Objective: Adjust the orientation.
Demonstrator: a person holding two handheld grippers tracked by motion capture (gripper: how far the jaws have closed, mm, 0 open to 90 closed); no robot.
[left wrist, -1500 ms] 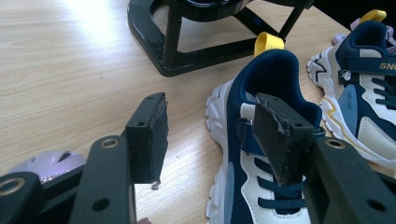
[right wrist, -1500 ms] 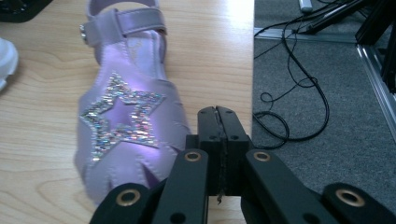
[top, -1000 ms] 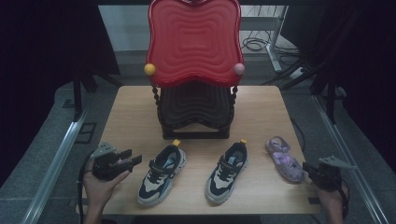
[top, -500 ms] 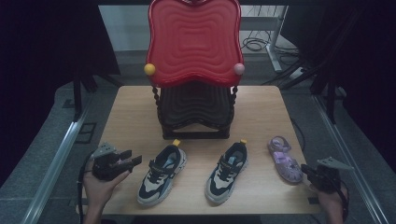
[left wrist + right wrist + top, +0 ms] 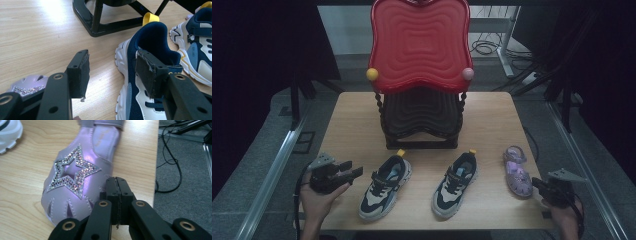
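Two sneakers (image 5: 384, 187) (image 5: 455, 184), one purple sandal (image 5: 517, 171), one red rack (image 5: 419, 75).

Lilac star-studded sandal (image 5: 517, 171) flat near table's right edge, beside two sneakers

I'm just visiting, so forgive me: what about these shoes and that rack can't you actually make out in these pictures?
- Lower shelves of the black rack: high view, hidden under its red wavy plastic top.
- Navy-and-white sneaker: left gripper view, its toe is cut off by the bottom edge and partly covered by the open left gripper.
- Purple sandal with the rhinestone star: right gripper view, its heel is cut off at the top edge; its toe is partly hidden by the shut right gripper.
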